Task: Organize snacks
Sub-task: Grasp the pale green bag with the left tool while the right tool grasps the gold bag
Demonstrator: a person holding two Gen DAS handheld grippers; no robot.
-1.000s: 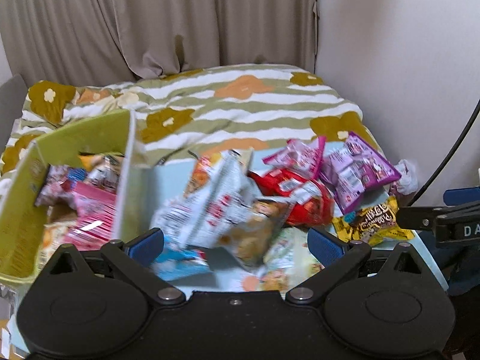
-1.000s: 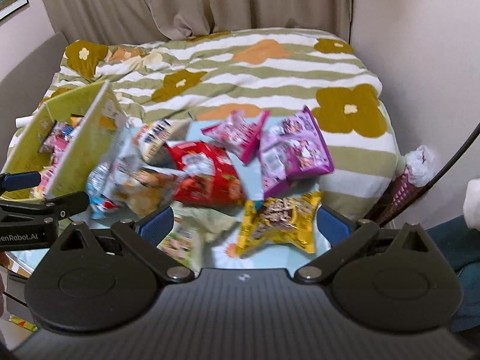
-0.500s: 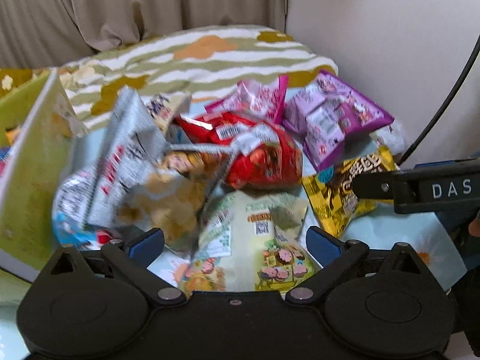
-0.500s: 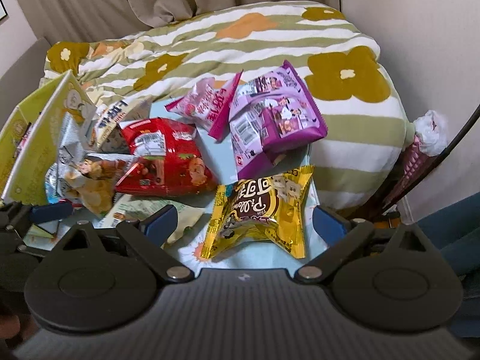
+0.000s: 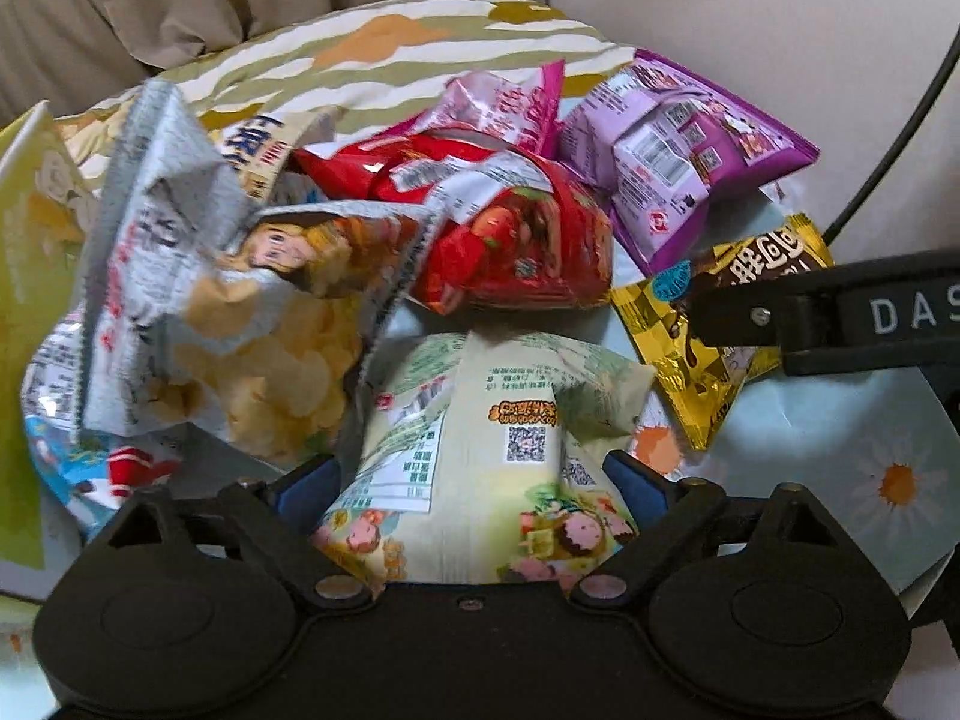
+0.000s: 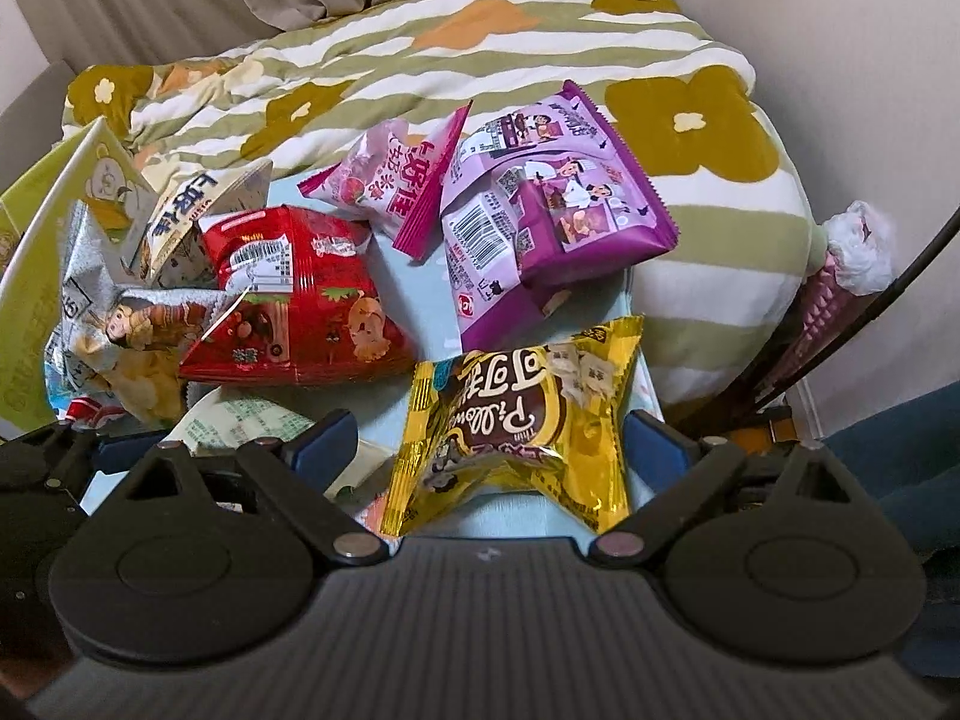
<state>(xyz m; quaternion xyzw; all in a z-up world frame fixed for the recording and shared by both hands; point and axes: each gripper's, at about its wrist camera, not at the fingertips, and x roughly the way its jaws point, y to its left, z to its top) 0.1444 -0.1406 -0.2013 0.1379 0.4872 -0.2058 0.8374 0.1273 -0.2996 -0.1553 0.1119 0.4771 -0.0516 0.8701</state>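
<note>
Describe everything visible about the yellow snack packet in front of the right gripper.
The yellow snack packet is a glossy foil pillow pack, gold-yellow with a brown chocolate-coloured panel, white lettering and crimped ends. It looks sealed and puffed, and lies flat on the pale blue flowered cloth. It sits between the open fingers of the right gripper, whose pads do not press on it. The purple packet lies just behind it.

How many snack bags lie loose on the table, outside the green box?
8, maybe more hidden: pale green bag, yellow bag, red bag, purple bag, pink bag, silver chip bag, white bag, blue bag beneath the silver one.
</note>
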